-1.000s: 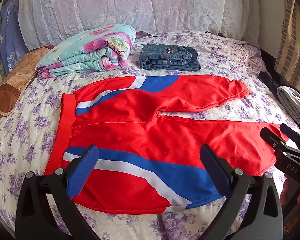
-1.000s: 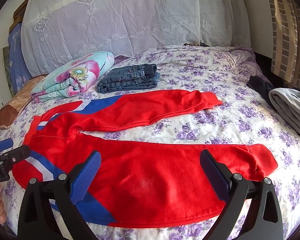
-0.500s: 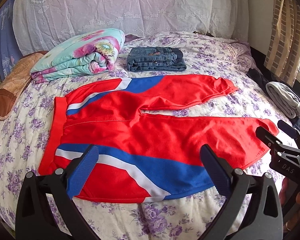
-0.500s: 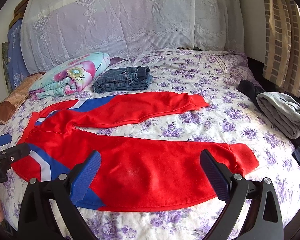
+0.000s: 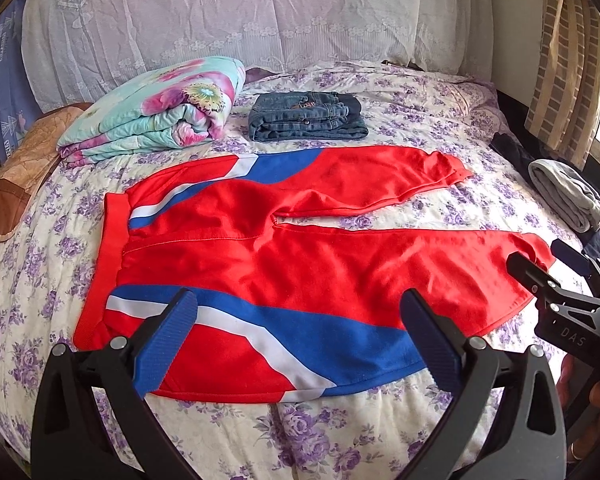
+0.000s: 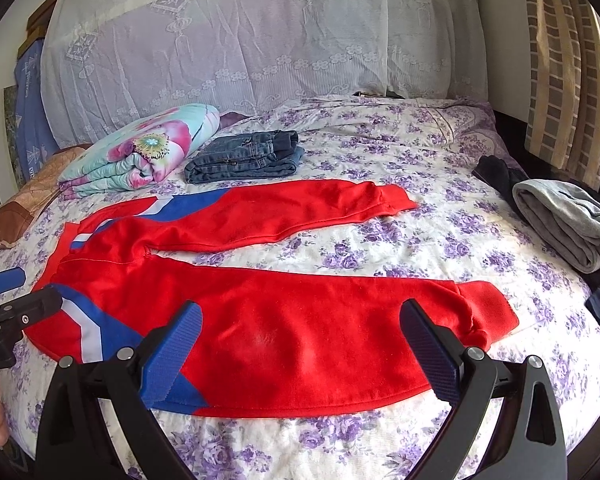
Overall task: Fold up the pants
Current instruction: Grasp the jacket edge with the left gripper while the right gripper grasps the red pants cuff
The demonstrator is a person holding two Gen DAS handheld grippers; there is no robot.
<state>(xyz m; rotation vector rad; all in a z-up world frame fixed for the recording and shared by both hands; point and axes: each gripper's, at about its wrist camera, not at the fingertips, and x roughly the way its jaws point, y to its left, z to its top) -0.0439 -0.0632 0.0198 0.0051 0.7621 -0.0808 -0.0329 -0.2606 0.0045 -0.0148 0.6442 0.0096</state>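
Pants [image 5: 300, 264], red with blue and white stripes, lay flat on the bed [image 5: 320, 432], legs apart, not folded yet. Both grippers had pulled back a little since a moment before, so more pants showed past the fingers. The left gripper [image 5: 300, 344] was wide open and held nothing, hanging over the near stripe. The right gripper [image 6: 300, 352] was wide open and empty too, over the near leg. No boxes or baskets showed. Folded jeans [image 5: 306, 116] sat far beyond the fingers.
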